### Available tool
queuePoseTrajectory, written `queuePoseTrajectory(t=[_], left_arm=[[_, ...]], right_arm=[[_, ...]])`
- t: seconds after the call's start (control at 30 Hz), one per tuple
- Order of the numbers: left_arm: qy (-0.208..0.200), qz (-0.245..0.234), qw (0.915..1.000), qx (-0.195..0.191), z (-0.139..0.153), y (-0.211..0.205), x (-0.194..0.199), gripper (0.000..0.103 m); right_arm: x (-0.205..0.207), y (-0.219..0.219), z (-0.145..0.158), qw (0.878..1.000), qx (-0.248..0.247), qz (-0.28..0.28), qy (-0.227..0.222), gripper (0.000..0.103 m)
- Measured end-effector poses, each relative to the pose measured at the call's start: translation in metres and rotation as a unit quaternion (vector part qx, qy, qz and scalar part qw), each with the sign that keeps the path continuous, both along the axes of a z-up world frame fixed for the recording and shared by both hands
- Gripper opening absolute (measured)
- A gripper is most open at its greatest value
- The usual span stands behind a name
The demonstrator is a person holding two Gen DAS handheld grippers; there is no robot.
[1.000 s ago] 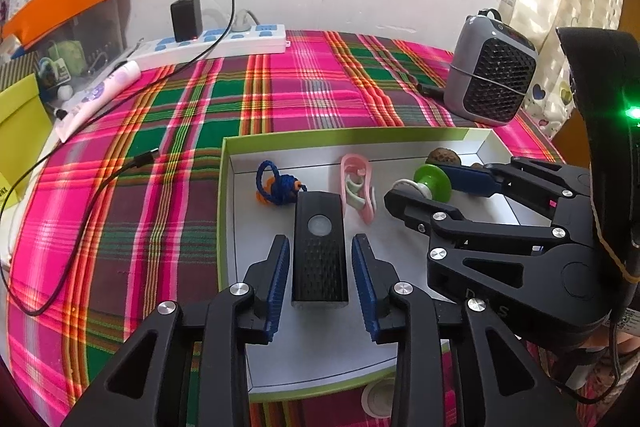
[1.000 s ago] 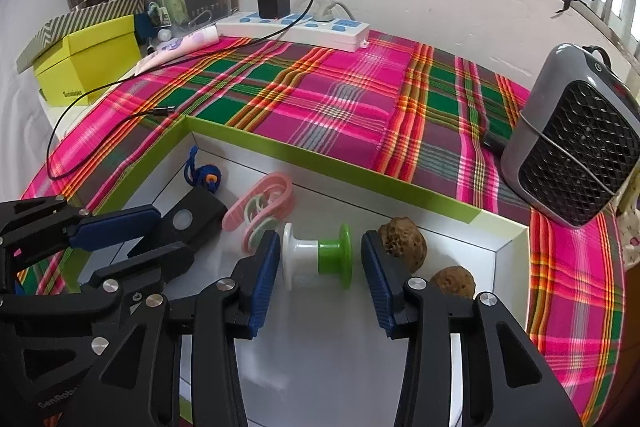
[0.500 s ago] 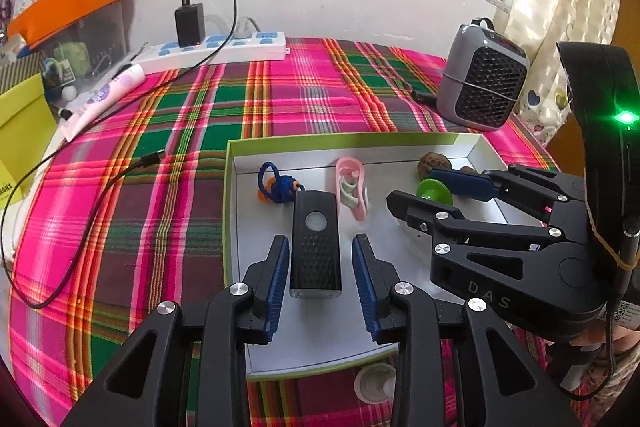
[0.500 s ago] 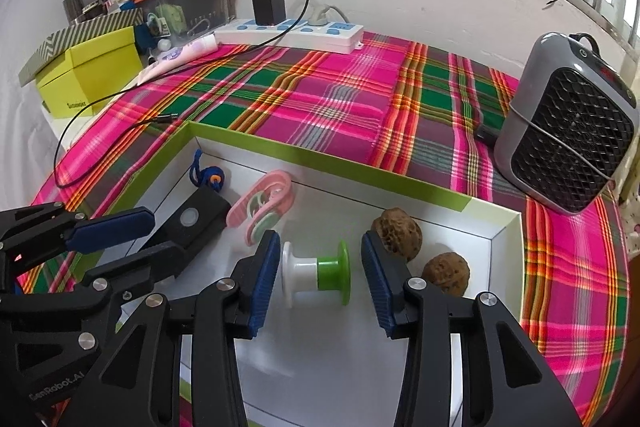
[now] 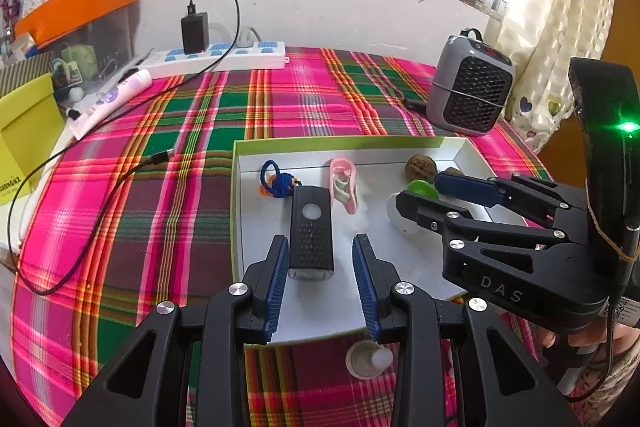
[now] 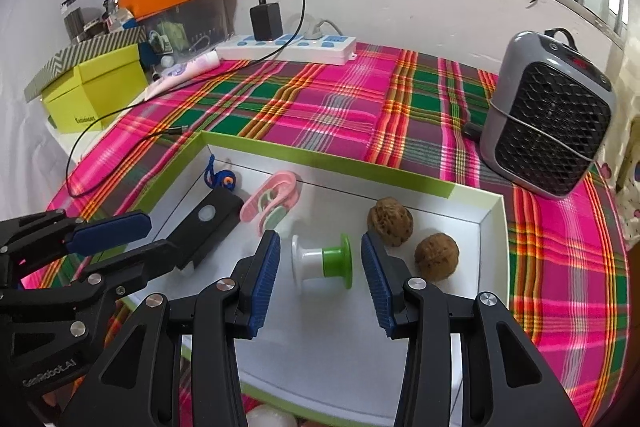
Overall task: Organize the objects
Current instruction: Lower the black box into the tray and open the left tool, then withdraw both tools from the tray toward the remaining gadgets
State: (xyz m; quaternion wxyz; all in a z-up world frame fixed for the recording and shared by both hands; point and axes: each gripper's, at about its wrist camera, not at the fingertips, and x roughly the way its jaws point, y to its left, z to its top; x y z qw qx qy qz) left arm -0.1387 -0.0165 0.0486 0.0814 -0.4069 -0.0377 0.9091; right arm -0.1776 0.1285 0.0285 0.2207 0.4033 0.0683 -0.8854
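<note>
A white box with a green rim lies on the plaid cloth. In it lie a black bike light, a blue knotted cord, a pink clip, a white and green spool and two walnuts. My left gripper is open over the near end of the light, with a gap on each side. My right gripper is open too, astride the spool without touching it; the spool rests on the box floor. From the left wrist view, the right gripper partly hides the spool.
A grey heater stands at the back right. A power strip with a black charger sits by the wall, and its cable loops over the cloth on the left. A yellow-green box is far left. A small white cap lies before the box.
Both grippers have drawn back and up from the box, so its contents look smaller and farther off. The light and the spool have stayed on the box floor.
</note>
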Motion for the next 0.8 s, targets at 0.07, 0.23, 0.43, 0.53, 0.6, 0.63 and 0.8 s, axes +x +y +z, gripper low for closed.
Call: queuePoseTrajectory(t=[0.07, 0.23, 0.43, 0.53, 0.6, 0.63, 0.8], left_arm=[[0.003, 0.001, 1.0000, 0.000, 0.001, -0.001, 0.004, 0.031], [0.006, 0.001, 1.0000, 0.004, 0.004, -0.002, 0.015, 0.032], [0.013, -0.001, 0.9999, 0.005, 0.008, -0.002, 0.027, 0.032], [0.014, -0.004, 0.9999, 0.007, 0.008, -0.001, 0.032, 0.033], [0.015, -0.005, 0.9999, 0.005, 0.008, -0.001, 0.036, 0.033], [0.016, -0.006, 0.9998, 0.004, 0.008, 0.000, 0.039, 0.033], [0.014, -0.008, 0.9999, 0.006, 0.006, 0.000, 0.047, 0.034]], right_arm=[[0.004, 0.000, 0.002, 1.000, 0.000, -0.002, 0.004, 0.044], [0.017, 0.001, 0.006, 1.000, -0.002, -0.006, 0.013, 0.044], [0.030, 0.007, 0.009, 1.000, -0.016, -0.017, 0.018, 0.044], [0.038, 0.010, 0.010, 0.999, -0.020, -0.023, 0.021, 0.044], [0.044, 0.012, 0.011, 0.999, -0.024, -0.027, 0.021, 0.044], [0.047, 0.013, 0.011, 0.999, -0.025, -0.028, 0.023, 0.044], [0.063, 0.019, 0.013, 0.999, -0.029, -0.034, 0.029, 0.044]])
